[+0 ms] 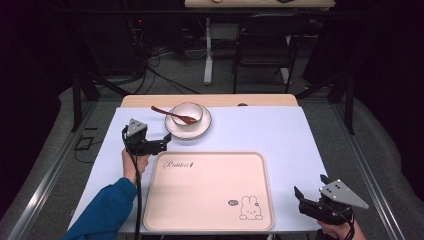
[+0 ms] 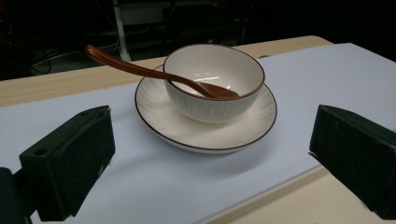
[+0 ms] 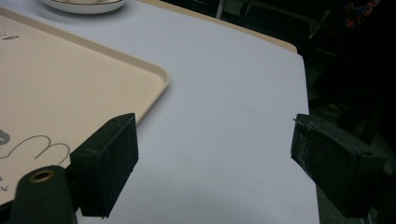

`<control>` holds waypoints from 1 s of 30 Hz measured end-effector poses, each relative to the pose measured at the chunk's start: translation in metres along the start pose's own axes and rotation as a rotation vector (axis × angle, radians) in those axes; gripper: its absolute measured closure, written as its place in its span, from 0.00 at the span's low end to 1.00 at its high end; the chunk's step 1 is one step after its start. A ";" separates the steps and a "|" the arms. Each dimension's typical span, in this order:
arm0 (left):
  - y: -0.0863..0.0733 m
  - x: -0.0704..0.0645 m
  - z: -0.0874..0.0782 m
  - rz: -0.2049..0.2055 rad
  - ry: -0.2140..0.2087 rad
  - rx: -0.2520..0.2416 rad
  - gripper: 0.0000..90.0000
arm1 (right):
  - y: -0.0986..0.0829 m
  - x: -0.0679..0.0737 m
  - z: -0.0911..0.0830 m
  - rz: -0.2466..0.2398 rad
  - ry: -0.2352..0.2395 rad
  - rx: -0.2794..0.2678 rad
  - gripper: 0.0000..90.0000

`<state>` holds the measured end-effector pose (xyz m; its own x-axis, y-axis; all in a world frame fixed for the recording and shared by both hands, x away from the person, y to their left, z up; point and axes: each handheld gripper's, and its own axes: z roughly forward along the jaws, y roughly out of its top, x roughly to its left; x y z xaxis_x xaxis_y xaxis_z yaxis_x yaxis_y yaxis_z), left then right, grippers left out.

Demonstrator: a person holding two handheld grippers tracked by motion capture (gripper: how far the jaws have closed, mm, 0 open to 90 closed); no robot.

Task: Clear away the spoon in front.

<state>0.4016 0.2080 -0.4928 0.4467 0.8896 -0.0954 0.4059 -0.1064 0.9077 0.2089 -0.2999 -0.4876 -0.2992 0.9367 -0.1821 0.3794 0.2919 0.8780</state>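
Facing the bowl with jaws spread, left gripper is showing the spoon inside; right gripper (also spread) is hovering beside the tray.

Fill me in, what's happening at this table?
A person holds a hand-held gripper in each hand; neither grips anything. The left hand-held gripper, jaws open, points at a white bowl on its saucer, a brown spoon resting in the bowl. The right hand-held gripper is open beside the empty pink tray.
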 end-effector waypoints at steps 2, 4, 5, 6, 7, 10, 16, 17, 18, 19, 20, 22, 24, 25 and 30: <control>0.001 0.004 0.004 -0.018 0.003 -0.016 0.00 | 0.000 0.000 0.000 0.000 0.001 0.000 0.16; 0.002 0.007 0.009 -0.037 0.000 -0.031 0.00 | 0.000 0.000 0.000 0.000 0.000 0.001 0.16; 0.002 0.009 0.012 -0.039 0.008 -0.030 0.00 | 0.000 0.001 0.000 0.001 0.000 0.000 0.16; 0.003 0.010 0.015 -0.038 0.012 -0.023 0.00 | 0.000 0.000 0.000 0.001 0.001 0.000 0.16; 0.004 0.013 0.021 -0.045 0.024 -0.021 0.00 | 0.000 0.000 0.000 0.000 0.000 0.003 0.16; 0.005 0.016 0.026 -0.056 0.031 -0.017 0.00 | 0.000 0.000 0.000 0.001 0.001 0.003 0.16; 0.007 0.028 0.041 -0.109 0.018 -0.008 0.00 | 0.000 0.000 0.000 0.000 0.001 0.003 0.16; 0.008 0.030 0.043 -0.119 0.019 -0.011 0.00 | 0.000 0.000 0.000 0.001 0.001 0.003 0.16; 0.009 0.033 0.047 -0.134 0.030 -0.013 0.00 | 0.000 0.000 0.000 0.003 0.000 0.003 0.16; 0.009 0.035 0.050 -0.136 0.032 -0.014 0.00 | 0.000 0.000 0.001 0.004 0.001 0.004 0.16; 0.009 0.035 0.050 -0.136 0.032 -0.014 0.00 | 0.000 0.000 0.001 0.004 0.001 0.004 0.16; 0.011 0.037 0.053 -0.130 0.054 -0.011 0.00 | 0.000 0.000 0.001 0.003 -0.001 0.005 0.16; 0.014 0.039 0.059 -0.123 0.067 -0.005 0.00 | 0.000 0.000 0.000 0.002 0.000 0.003 0.16; 0.015 0.040 0.061 -0.123 0.069 -0.004 0.00 | 0.000 0.000 0.000 0.003 -0.001 0.004 0.16; 0.018 0.041 0.069 -0.122 0.086 0.008 0.00 | 0.000 0.000 0.000 0.001 -0.001 0.004 0.16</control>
<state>0.4820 0.2121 -0.5089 0.3235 0.9310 -0.1692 0.4594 0.0018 0.8882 0.2090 -0.3000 -0.4877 -0.2979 0.9372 -0.1816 0.3828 0.2916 0.8766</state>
